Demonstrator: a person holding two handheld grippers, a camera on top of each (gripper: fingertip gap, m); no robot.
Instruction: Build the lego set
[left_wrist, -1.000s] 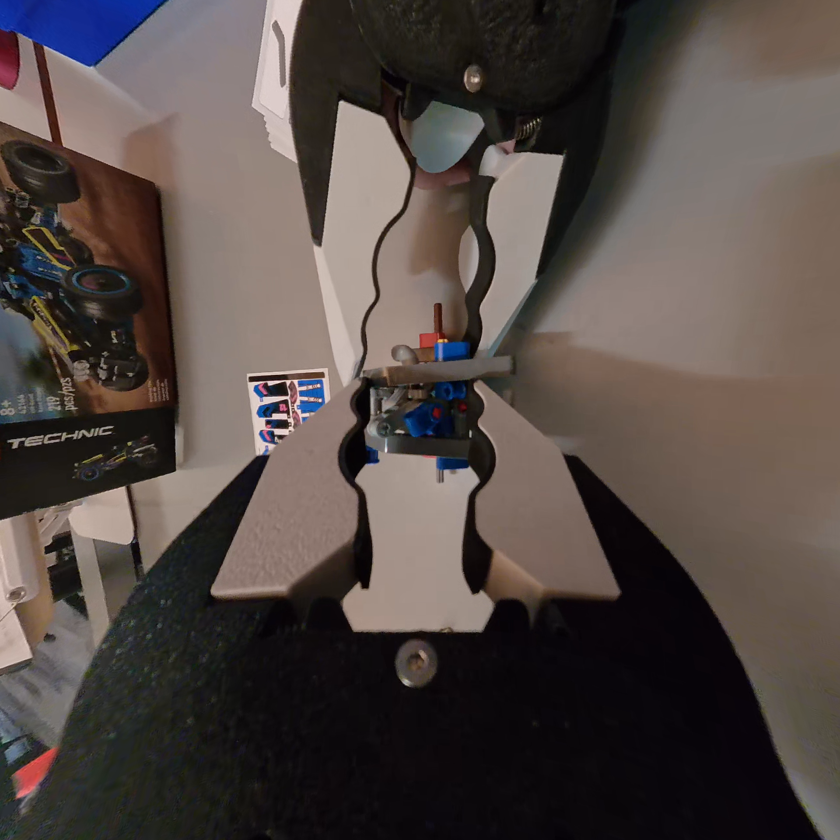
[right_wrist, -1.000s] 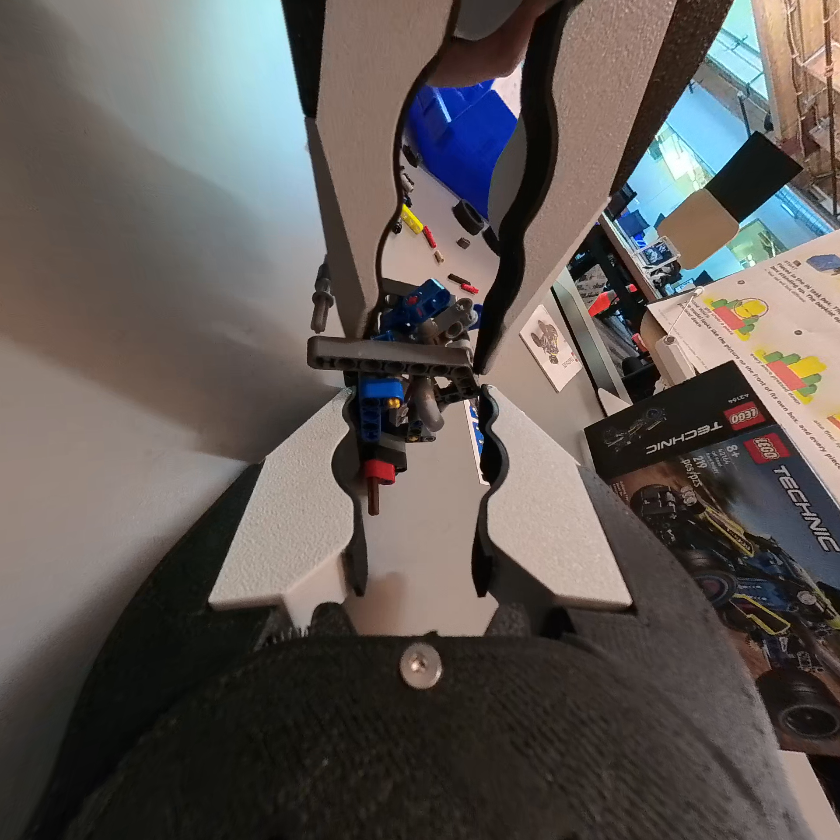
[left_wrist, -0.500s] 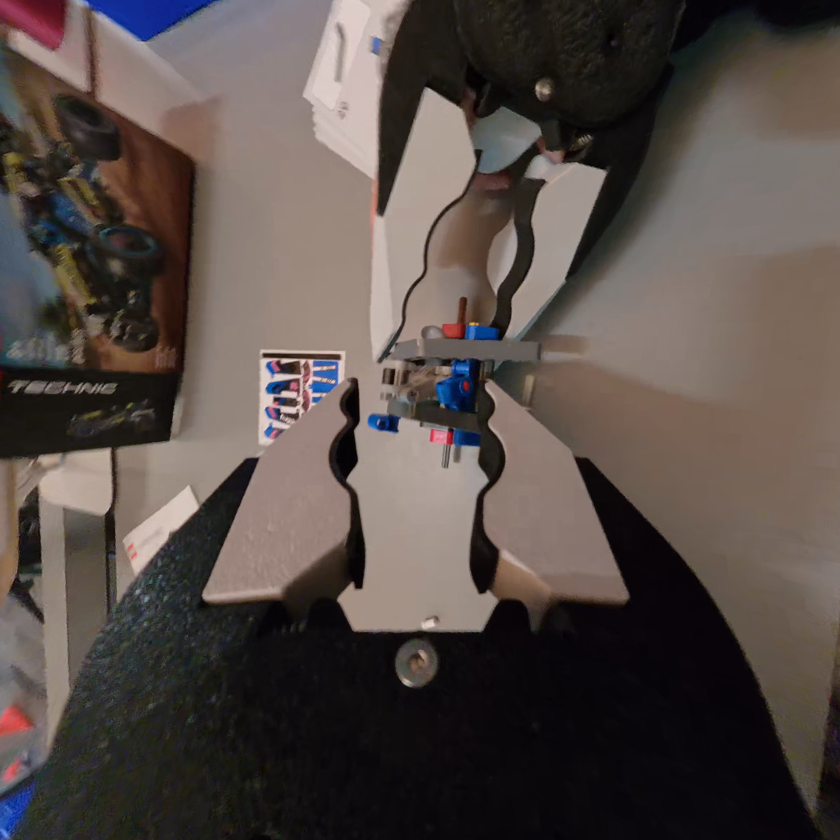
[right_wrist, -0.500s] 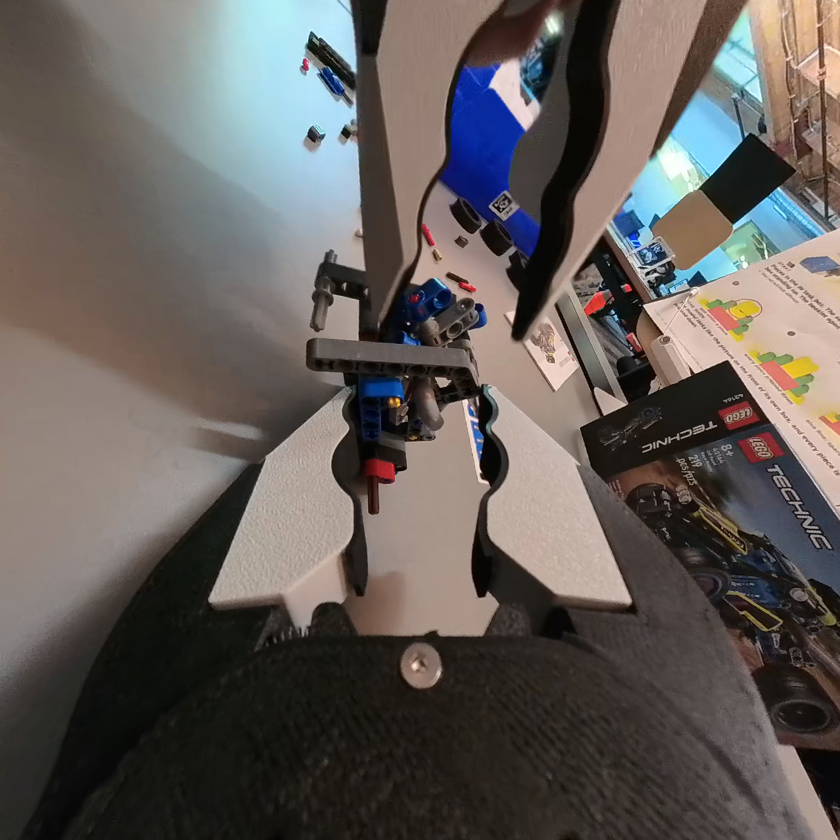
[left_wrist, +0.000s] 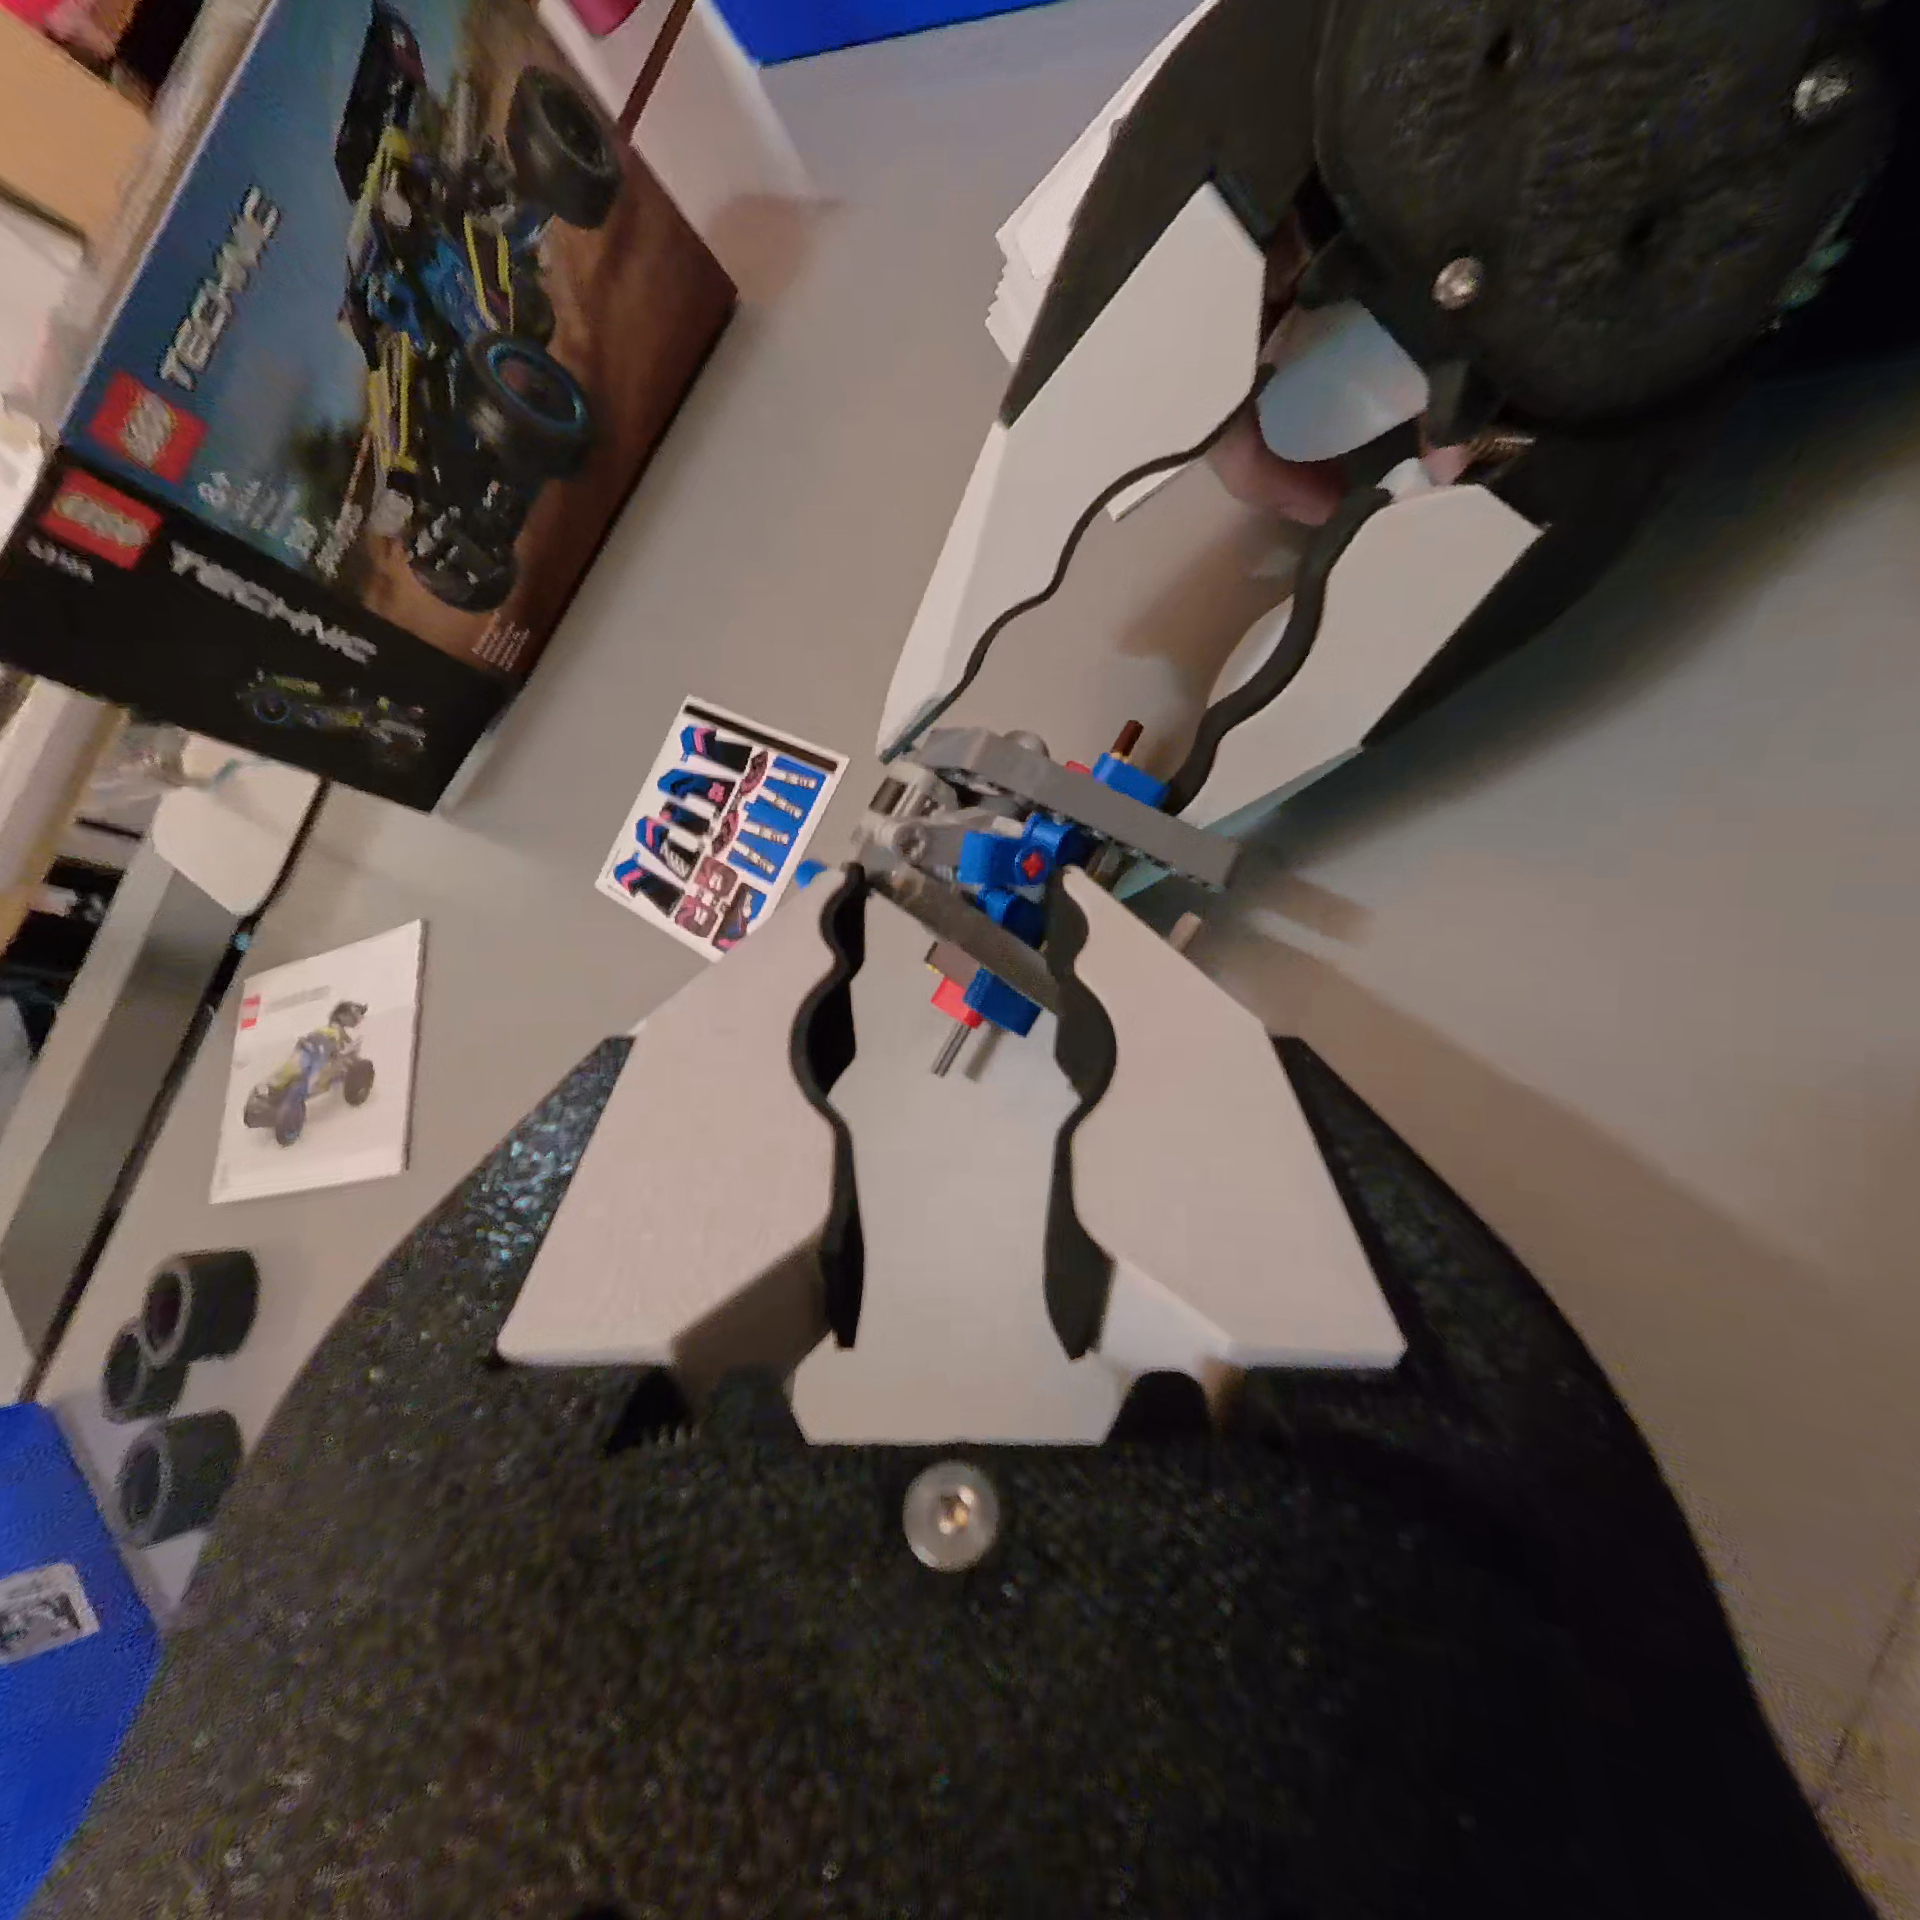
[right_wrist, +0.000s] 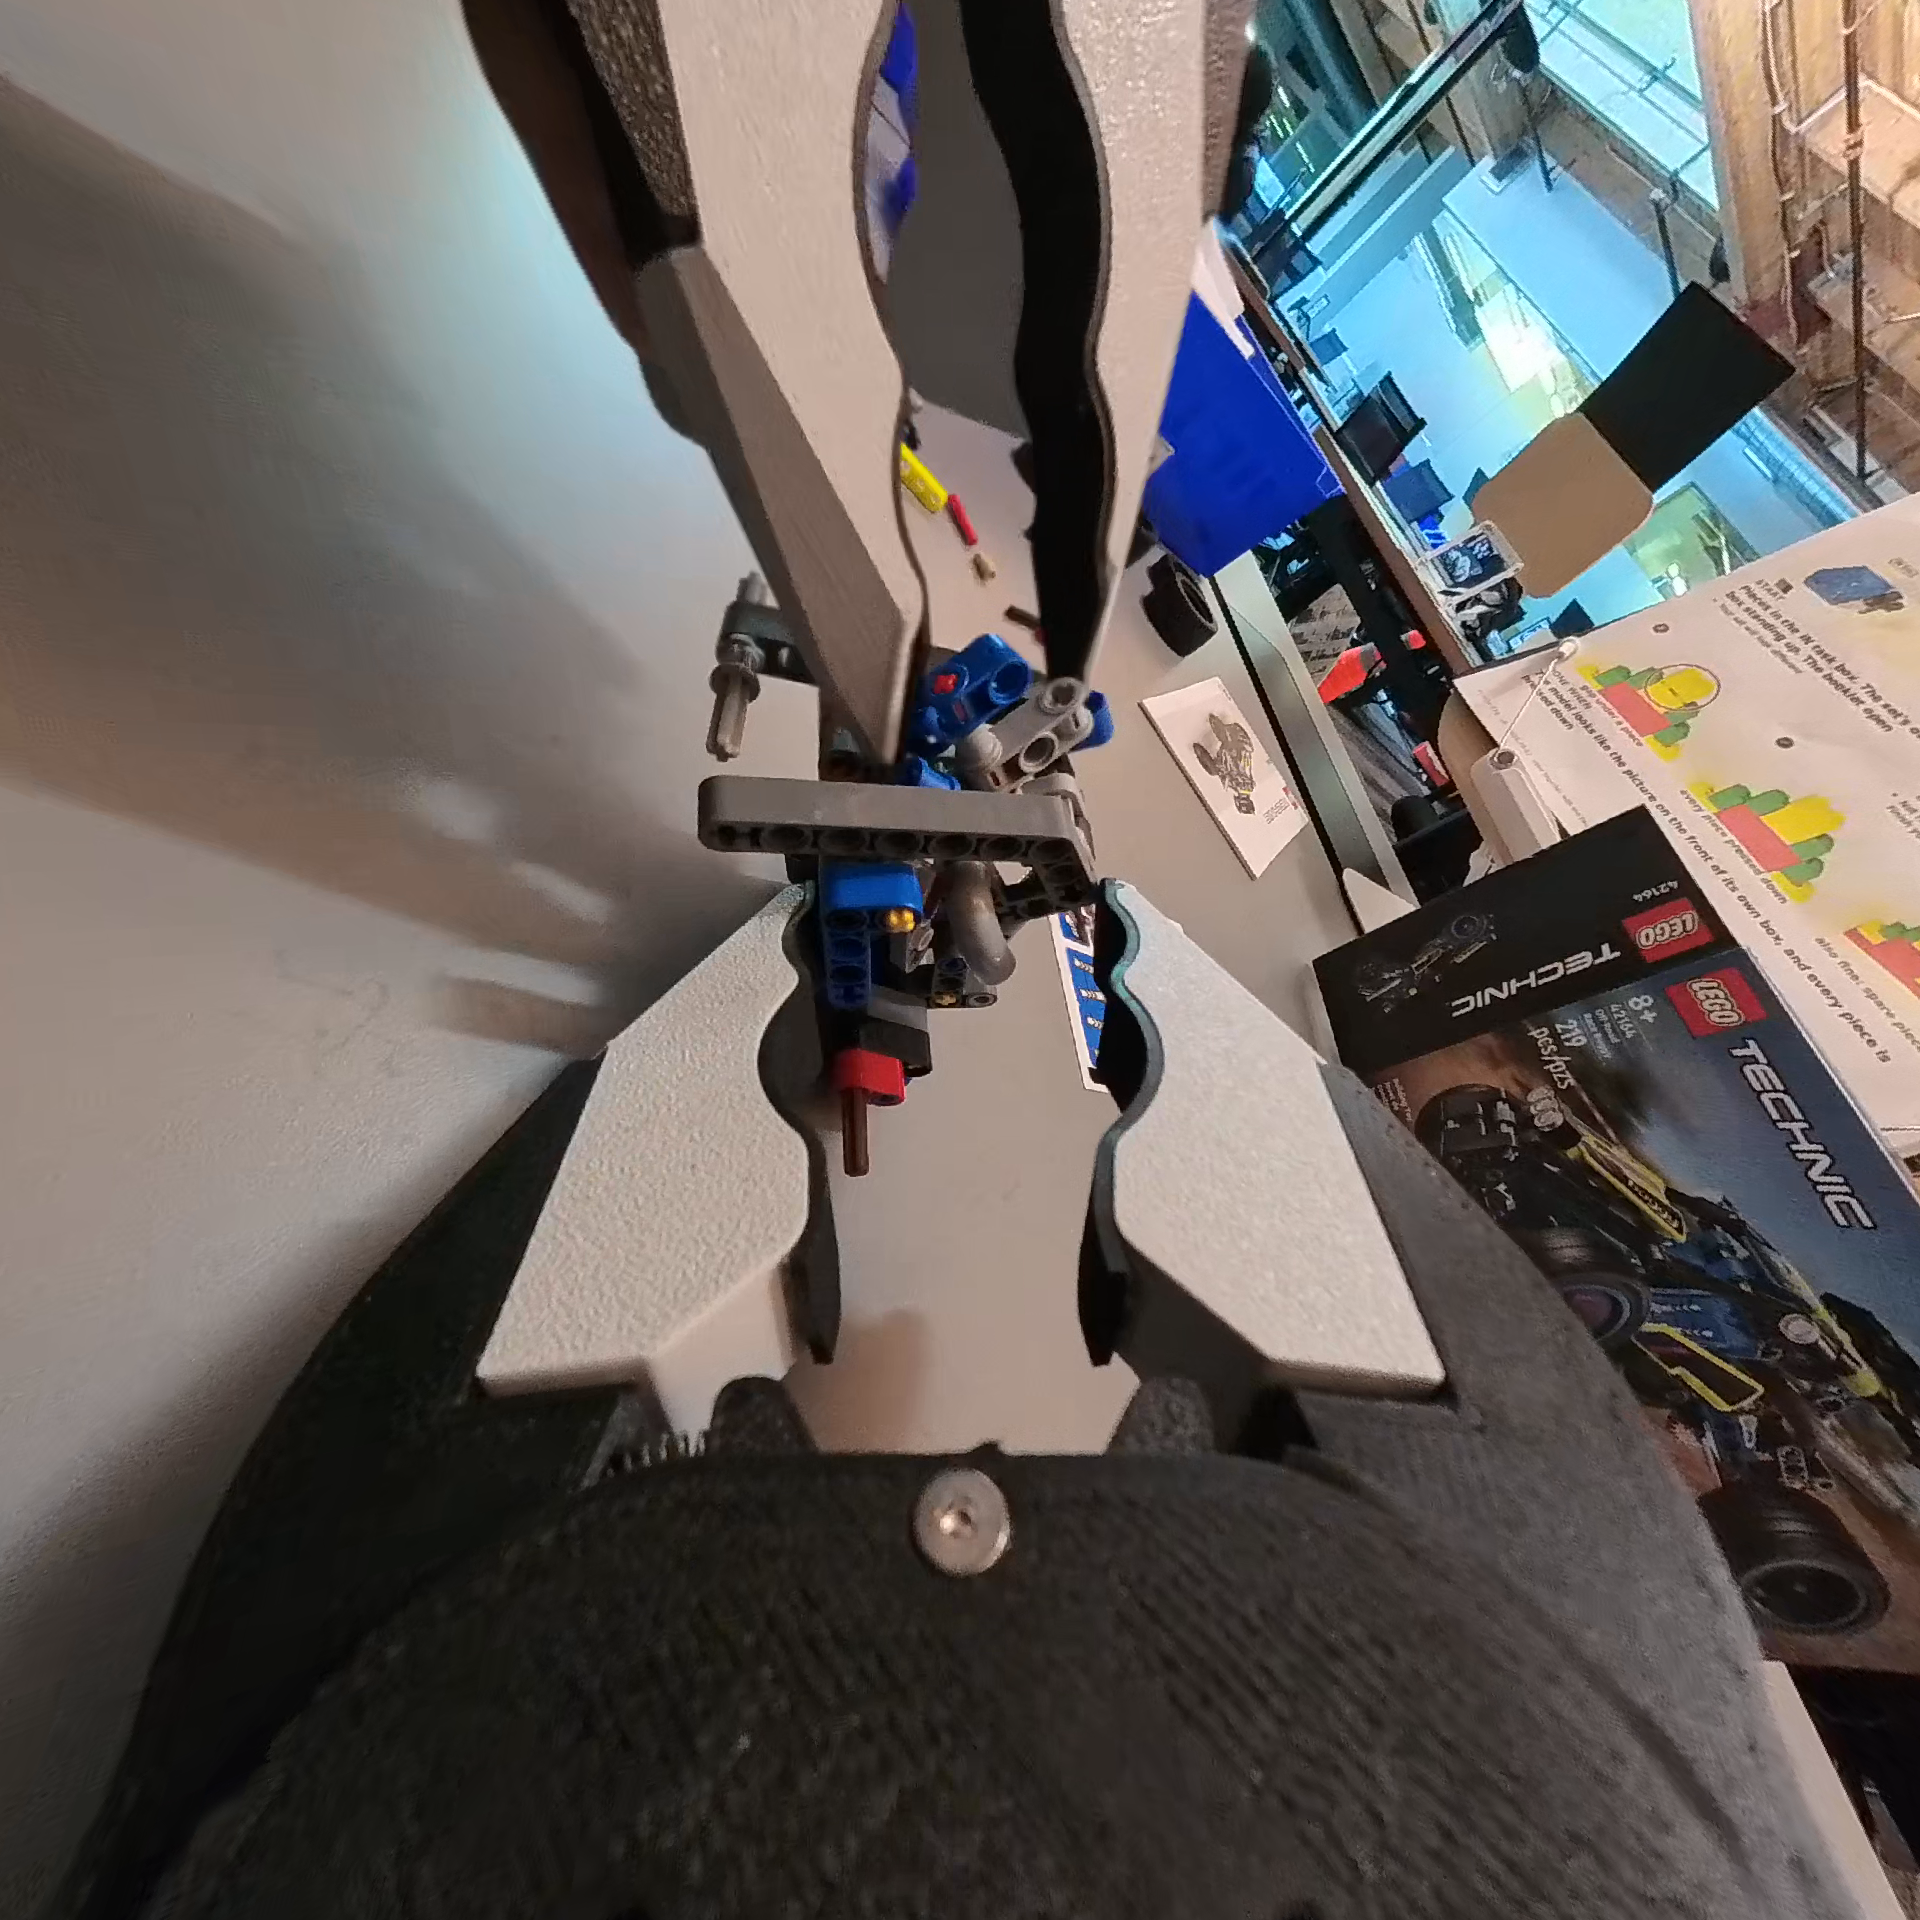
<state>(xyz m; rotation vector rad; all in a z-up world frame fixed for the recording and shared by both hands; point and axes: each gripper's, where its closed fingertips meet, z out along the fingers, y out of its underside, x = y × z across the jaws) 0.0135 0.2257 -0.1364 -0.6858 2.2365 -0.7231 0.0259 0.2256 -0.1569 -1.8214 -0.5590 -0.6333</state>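
Note:
A small lego assembly (left_wrist: 997, 857) of grey beams, blue connectors and a red bush on a dark axle hangs above the grey table, between both grippers. My left gripper (left_wrist: 961, 883) is shut on its near end, with a grey beam and blue parts between the pads. In the right wrist view the assembly (right_wrist: 894, 821) sits between the tips of my right gripper (right_wrist: 954, 899), which is shut on it. The left gripper (right_wrist: 987, 686) comes down from above onto its far side. The right gripper (left_wrist: 1039, 769) shows opposite in the left wrist view.
The lego set box (left_wrist: 312, 416) lies left on the table (left_wrist: 1558, 1039), with a sticker sheet (left_wrist: 727, 831), a booklet (left_wrist: 322, 1060), black tyres (left_wrist: 177, 1382) and a blue bin (left_wrist: 52, 1662) nearby. Loose small pieces (right_wrist: 935, 488) lie beyond the grippers. A printed sheet (right_wrist: 1766, 727) stands right. The tips of both grippers are at nearly the same place.
My left gripper let go of the assembly, swung and rolled to a new angle, and has closed on it again with a narrower gap. The right gripper has kept hold throughout.

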